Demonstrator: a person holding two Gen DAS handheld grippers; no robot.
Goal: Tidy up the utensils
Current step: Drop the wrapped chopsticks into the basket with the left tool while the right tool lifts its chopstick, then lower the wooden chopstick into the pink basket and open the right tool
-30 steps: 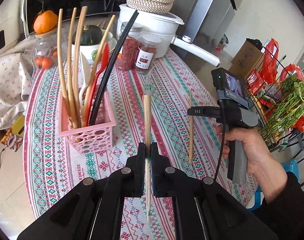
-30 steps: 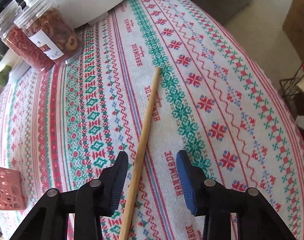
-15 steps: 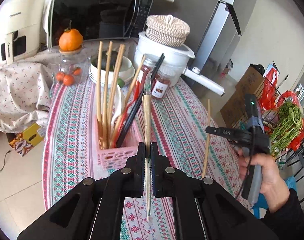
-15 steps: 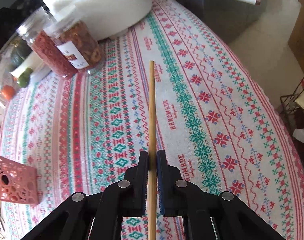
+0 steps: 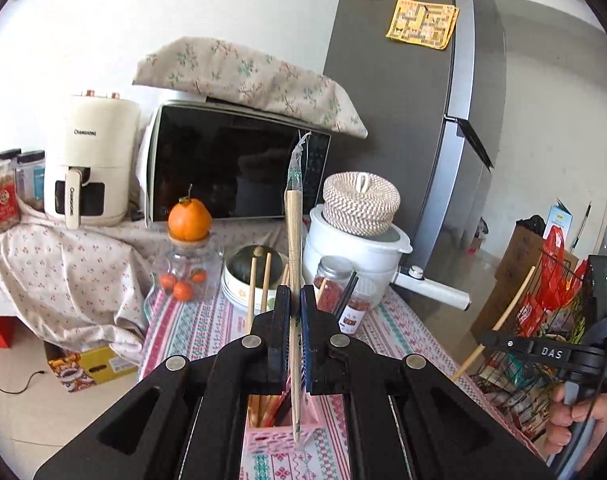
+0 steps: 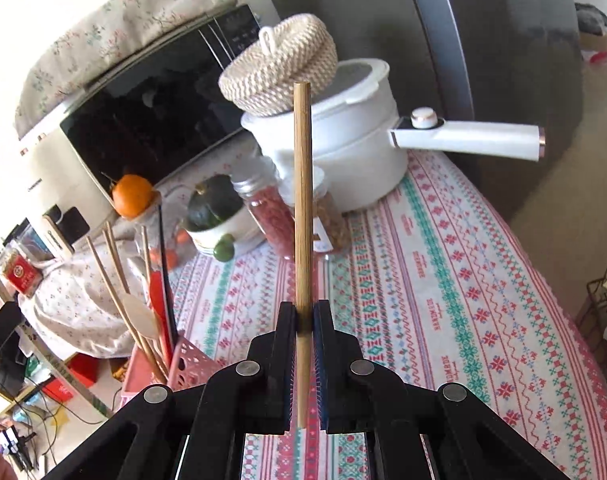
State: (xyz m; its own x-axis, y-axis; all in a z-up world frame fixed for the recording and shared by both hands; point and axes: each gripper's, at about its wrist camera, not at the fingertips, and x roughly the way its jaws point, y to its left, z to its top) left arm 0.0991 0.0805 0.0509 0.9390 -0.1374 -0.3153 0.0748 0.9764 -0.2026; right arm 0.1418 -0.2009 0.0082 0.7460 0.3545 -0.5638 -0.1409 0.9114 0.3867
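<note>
My left gripper is shut on a wrapped pair of wooden chopsticks, held upright; its lower end hangs just over the pink utensil basket, which holds several chopsticks and utensils. My right gripper is shut on a single wooden chopstick, lifted off the table and held upright. The basket shows at the left in the right wrist view. The right gripper with its chopstick also shows at the right in the left wrist view.
A white pot with a long handle and woven lid, two spice jars, a bowl with a squash and an orange on a glass jar stand at the back. Microwave and fridge behind.
Both grippers have risen and tilted upward. The right gripper closed on the lone chopstick and lifted it off the table. The left gripper moved its chopsticks over the pink basket.
</note>
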